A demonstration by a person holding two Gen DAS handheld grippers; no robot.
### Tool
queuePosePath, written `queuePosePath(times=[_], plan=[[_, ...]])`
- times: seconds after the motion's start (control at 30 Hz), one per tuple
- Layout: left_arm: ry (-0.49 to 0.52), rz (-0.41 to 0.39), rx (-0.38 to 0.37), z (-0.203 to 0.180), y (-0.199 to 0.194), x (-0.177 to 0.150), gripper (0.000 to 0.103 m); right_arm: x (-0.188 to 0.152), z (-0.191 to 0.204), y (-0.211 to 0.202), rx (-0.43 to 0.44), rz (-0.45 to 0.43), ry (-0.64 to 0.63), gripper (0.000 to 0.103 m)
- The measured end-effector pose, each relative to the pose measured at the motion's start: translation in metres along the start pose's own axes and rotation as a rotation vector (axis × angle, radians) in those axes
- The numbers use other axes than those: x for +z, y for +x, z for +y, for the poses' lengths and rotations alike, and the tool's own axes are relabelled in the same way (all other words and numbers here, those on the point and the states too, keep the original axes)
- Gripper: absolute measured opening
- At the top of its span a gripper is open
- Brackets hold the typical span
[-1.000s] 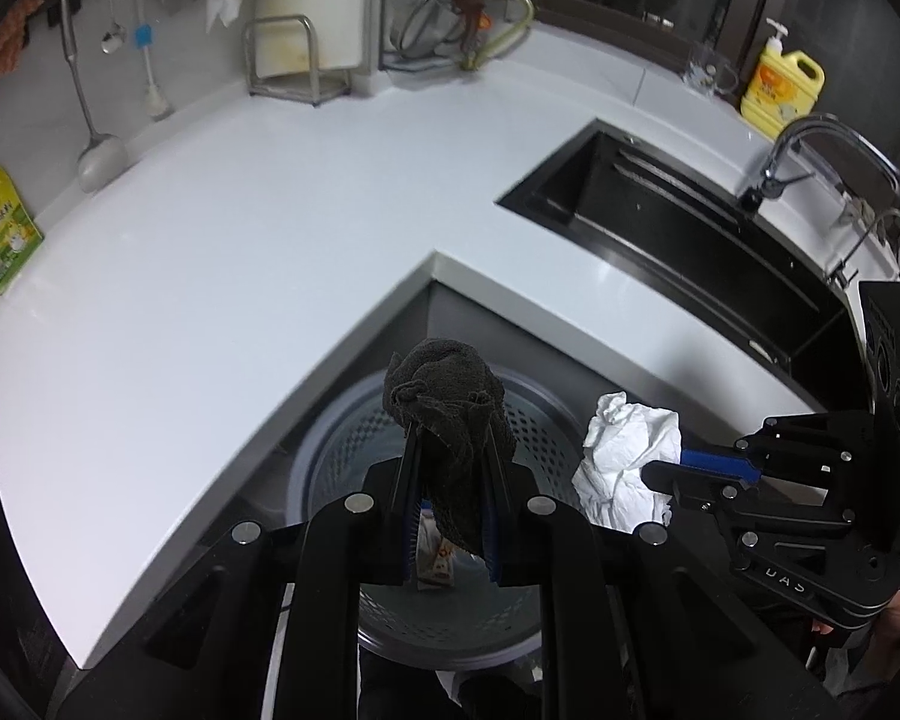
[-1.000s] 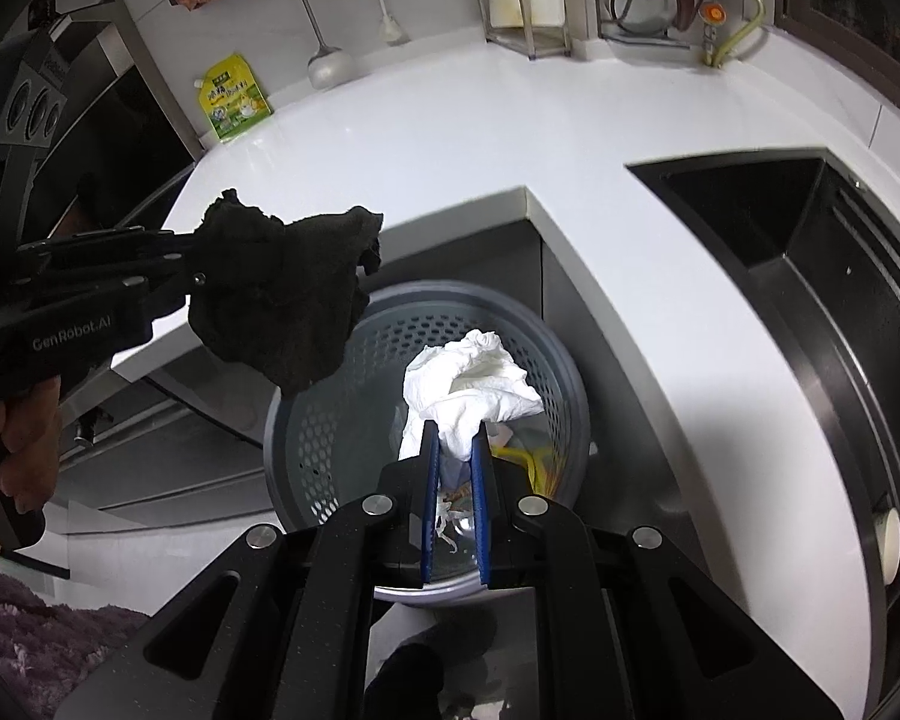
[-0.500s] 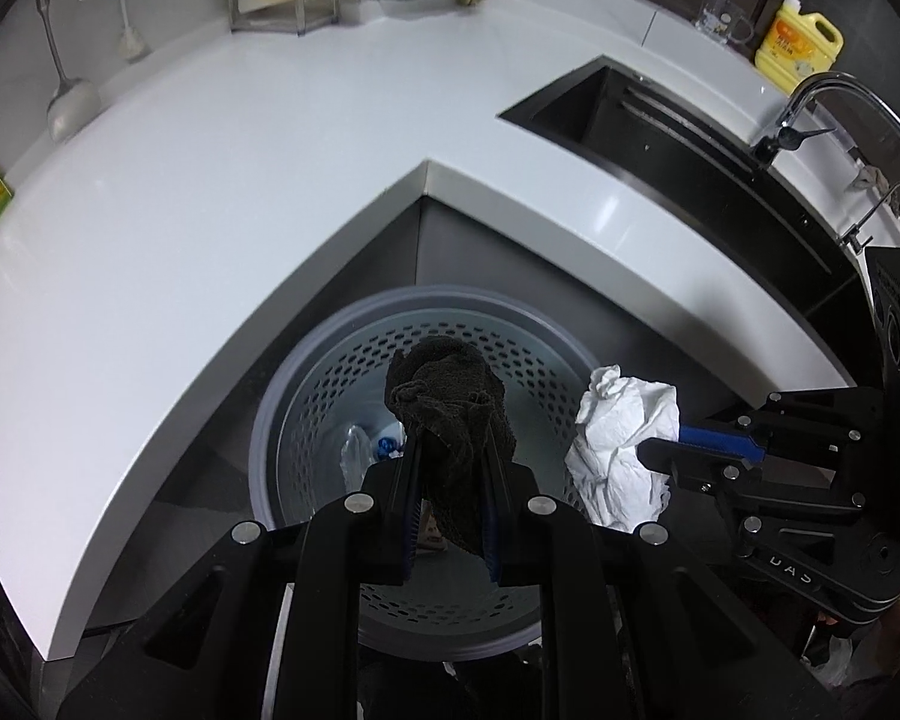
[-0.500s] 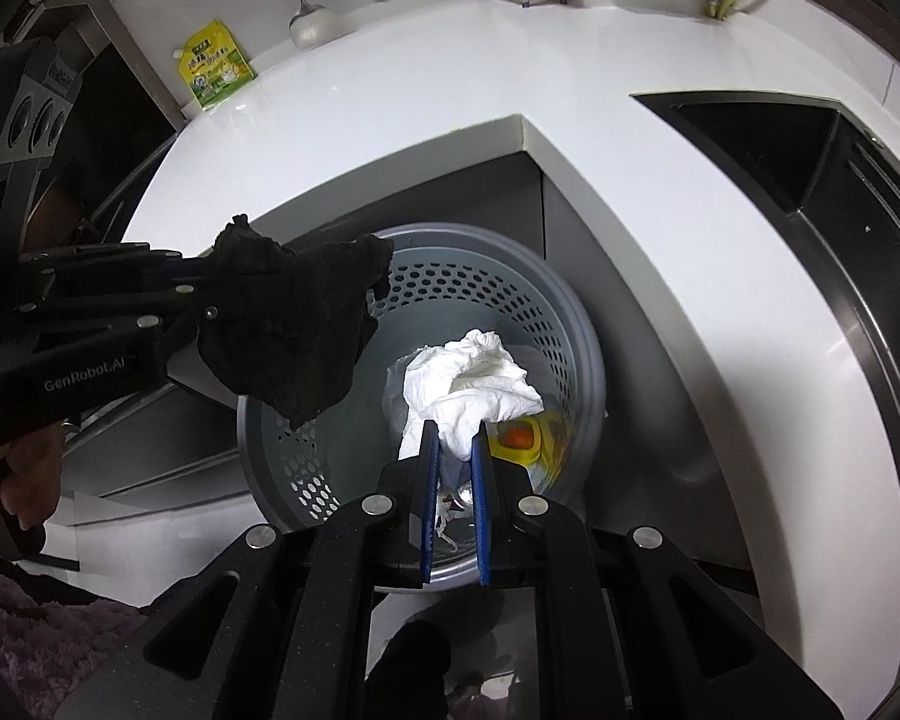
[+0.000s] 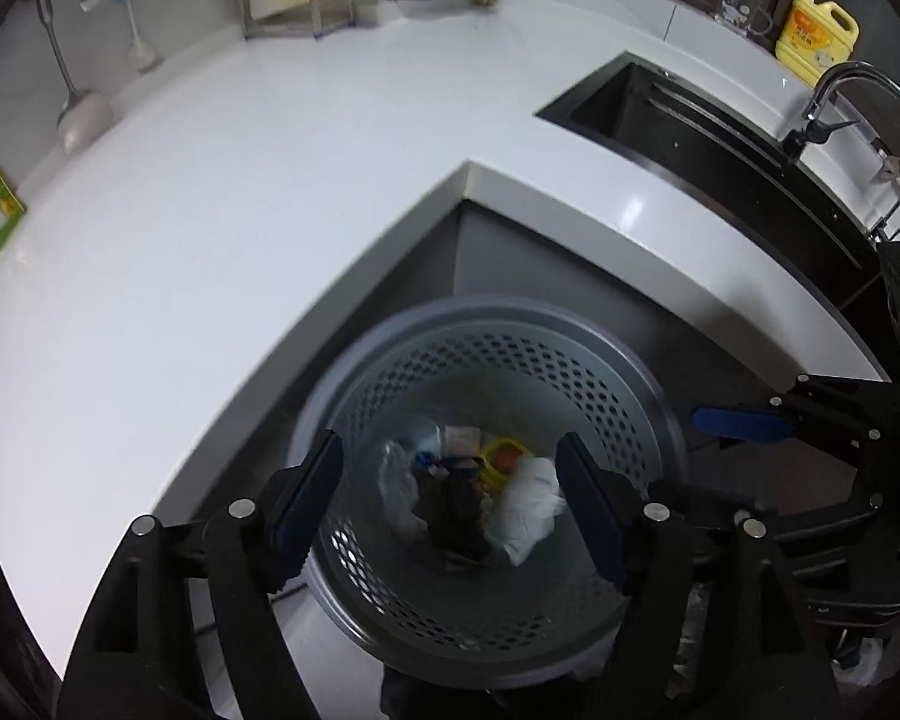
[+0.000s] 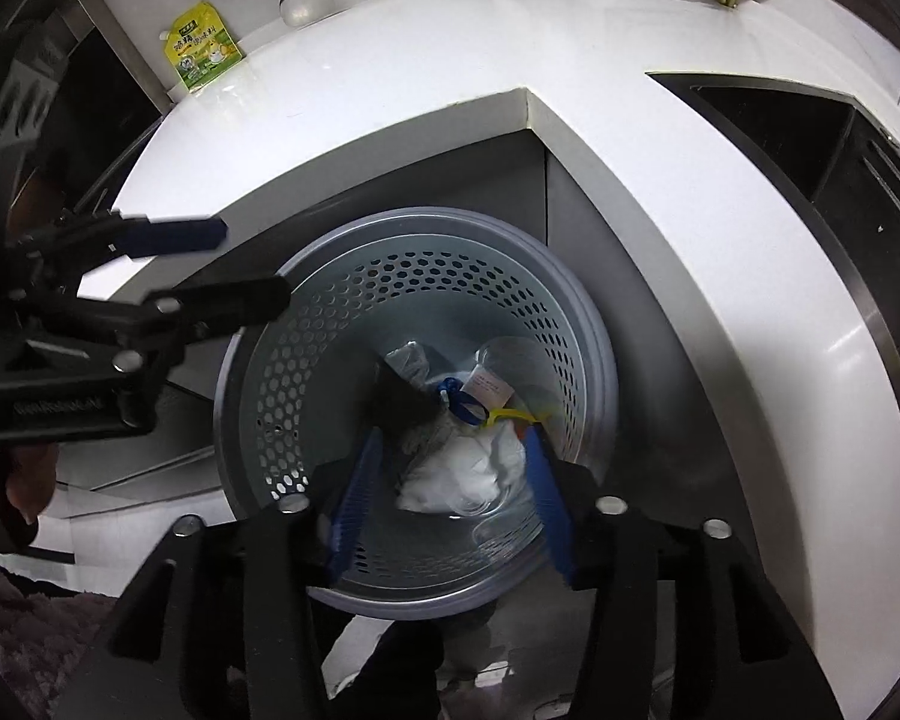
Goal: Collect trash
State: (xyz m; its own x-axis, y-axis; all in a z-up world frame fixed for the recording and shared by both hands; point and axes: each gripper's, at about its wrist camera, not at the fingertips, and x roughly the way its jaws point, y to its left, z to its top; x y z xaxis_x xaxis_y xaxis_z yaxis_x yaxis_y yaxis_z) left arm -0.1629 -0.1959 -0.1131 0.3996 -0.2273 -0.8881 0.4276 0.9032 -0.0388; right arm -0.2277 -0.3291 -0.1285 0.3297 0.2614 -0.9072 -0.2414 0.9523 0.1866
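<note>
Release is the step in hand: both grippers hang over the round grey perforated plastic bin tucked under the corner of the white countertop. The left gripper is opening its blue-padded jaws with nothing between them, and the right gripper is opening likewise, also empty. The dark crumpled cloth and the white crumpled tissue lie inside the bin among other scraps, the tissue just beside the cloth. Judging by this, the drop looks done; the next move calls for lifting both grippers clear of the rim and seeking any trash left.
</note>
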Motion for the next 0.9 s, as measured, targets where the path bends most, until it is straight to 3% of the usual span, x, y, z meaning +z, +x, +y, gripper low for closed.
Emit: queuePosePath(times=[0.23,0.37,0.73,0.9], plan=[[-0.035,-0.055,0.049,0.012,-0.019,0.009,0.089,0.005,0.001,-0.016,0.005,-0.034,-0.007,0.068],[-0.066,-0.099,0.071,0.021,-0.037,0.011,0.09,0.01,0.007,-0.03,0.004,-0.072,-0.03,0.071],[-0.096,-0.134,0.101,0.027,-0.064,0.008,0.094,0.01,0.02,-0.051,0.016,-0.125,-0.05,0.093],[-0.092,-0.141,0.103,0.023,-0.072,0.003,0.094,0.007,0.021,-0.06,0.003,-0.143,-0.052,0.094]])
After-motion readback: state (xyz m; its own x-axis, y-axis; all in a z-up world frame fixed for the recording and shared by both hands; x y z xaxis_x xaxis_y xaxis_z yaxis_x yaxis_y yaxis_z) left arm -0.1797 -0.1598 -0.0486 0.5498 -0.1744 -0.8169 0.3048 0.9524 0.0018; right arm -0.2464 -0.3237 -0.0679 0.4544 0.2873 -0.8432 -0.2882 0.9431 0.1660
